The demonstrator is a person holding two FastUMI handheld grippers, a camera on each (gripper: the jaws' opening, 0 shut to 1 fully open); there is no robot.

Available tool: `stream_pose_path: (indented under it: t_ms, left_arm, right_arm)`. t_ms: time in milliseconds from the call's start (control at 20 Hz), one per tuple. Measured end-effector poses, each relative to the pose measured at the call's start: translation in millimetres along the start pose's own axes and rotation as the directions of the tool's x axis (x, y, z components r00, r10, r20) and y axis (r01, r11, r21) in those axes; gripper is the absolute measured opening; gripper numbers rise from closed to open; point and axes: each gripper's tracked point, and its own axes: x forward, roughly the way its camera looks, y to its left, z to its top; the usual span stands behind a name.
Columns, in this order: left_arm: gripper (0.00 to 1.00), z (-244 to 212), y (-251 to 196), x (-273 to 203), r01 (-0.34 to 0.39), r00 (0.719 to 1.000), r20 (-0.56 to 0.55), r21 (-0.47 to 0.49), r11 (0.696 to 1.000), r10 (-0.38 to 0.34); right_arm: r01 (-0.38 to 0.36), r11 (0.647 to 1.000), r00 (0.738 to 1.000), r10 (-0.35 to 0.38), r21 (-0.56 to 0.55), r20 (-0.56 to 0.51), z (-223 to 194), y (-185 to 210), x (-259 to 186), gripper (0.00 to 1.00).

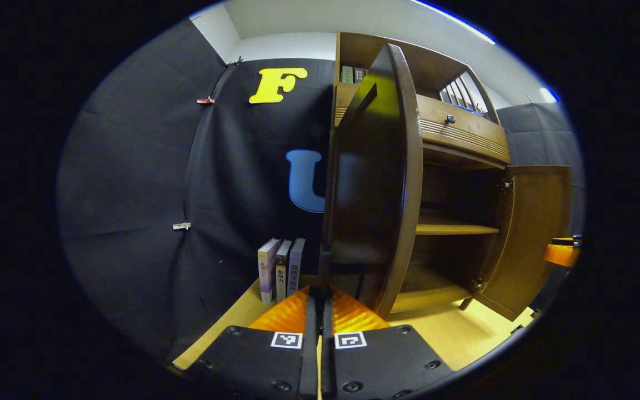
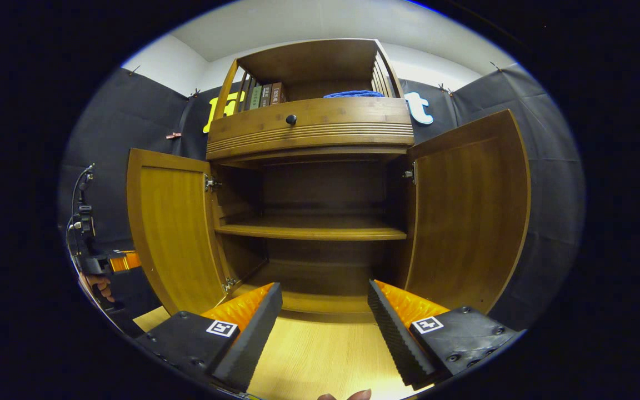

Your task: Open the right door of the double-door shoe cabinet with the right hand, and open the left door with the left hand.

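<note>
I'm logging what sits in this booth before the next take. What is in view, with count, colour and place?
Brown wooden shoe cabinet: one, on the pale wooden floor.
Left door: one, brown, swung open.
Right door: one, brown, swung open.
Inner shelf: one, brown, bare, between the doors.
Black round drawer knob: one, above the doors.
Upright books: several, green and brown, top compartment.
Blue cloth: one, top compartment.
Standing books: three, pale covers, floor left of the cabinet.
Left gripper: orange and black, fingers together.
Right gripper: orange and black, fingers apart.
</note>
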Motion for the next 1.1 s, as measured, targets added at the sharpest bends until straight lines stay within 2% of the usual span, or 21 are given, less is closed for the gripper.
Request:
stream_pose_path:
  t_ms: [150,650,700,750,900,950,1000,1100]
  left_arm:
    - [0.07,0,1,1,0.026,1.0,0.001,0.011,1.0,-0.026]
    - [0.07,12,4,-2,0.006,0.999,0.031,0.043,0.999,-0.007]
    - [0.07,14,5,-4,0.001,0.999,0.037,0.049,0.999,-0.002]
    - [0.07,16,3,-5,-0.004,0.999,0.041,0.054,0.999,0.002]
    - [0.07,19,3,-12,-0.015,0.999,0.049,0.072,0.997,0.012]
    - [0.07,18,3,-15,-0.019,0.999,0.05,0.077,0.997,0.015]
    - [0.07,20,4,-19,-0.022,0.999,0.051,0.08,0.997,0.018]
    - [0.09,18,5,-27,-0.032,0.998,0.049,0.083,0.996,0.028]
  right_arm:
    - [0.011,1.0,1.0,-0.011,0.009,0.004,2,1,5,0.98]
    - [0.045,0.999,0.999,-0.045,0.008,0.029,7,-5,6,0.98]
    - [0.045,0.999,0.999,-0.045,0.008,0.031,8,-4,7,0.92]
    - [0.044,0.999,0.998,-0.044,0.007,0.033,8,-4,6,0.98]
    - [0.037,0.999,0.999,-0.038,0.004,0.034,8,-3,6,0.98]
    - [0.034,0.999,0.999,-0.035,0.004,0.035,9,-2,5,0.92]
    - [0.031,1.0,0.999,-0.031,0.004,0.036,10,-2,5,0.98]
    - [0.026,1.0,0.999,-0.026,0.003,0.039,11,-2,6,0.98]
